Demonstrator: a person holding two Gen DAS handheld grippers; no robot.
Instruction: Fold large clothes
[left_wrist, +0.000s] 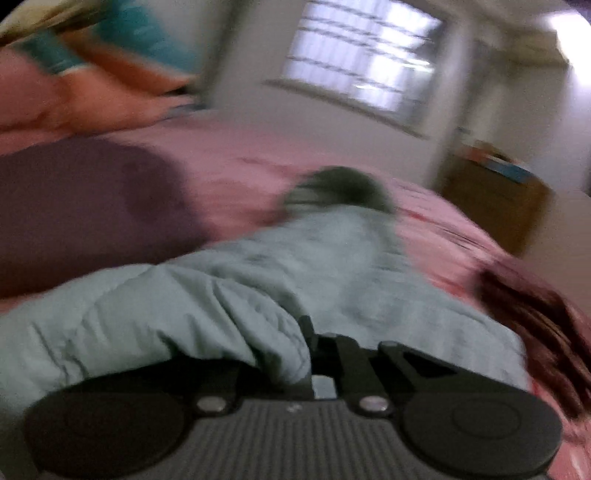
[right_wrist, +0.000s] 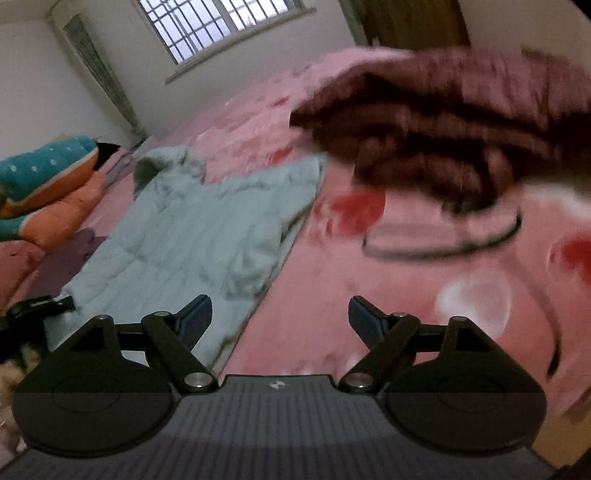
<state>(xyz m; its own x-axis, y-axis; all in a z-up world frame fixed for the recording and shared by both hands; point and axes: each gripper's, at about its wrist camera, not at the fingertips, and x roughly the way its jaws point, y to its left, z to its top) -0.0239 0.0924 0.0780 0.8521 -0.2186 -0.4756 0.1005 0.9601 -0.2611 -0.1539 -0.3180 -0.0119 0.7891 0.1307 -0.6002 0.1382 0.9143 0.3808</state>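
Pink bed (right_wrist: 424, 295) | left gripper (left_wrist: 325, 354) jaws clamp pale-green coat (left_wrist: 258, 280) | right gripper (right_wrist: 280, 314) jaws wide, empty

Dim indoor light, mostly from barred window (left_wrist: 364, 61) w/ slight glare on panes; soft shadows, muted colours. Heavy motion blur across left wrist view, esp. bed (left_wrist: 236, 155) & bkgd. Right wrist view sharper but maroon garment (right_wrist: 443, 122) smeared; fisheye bending + dark corners at edges.

No legible text anywhere, only a small, perhaps logo-like white mark on the right gripper (right_wrist: 280, 314) body.
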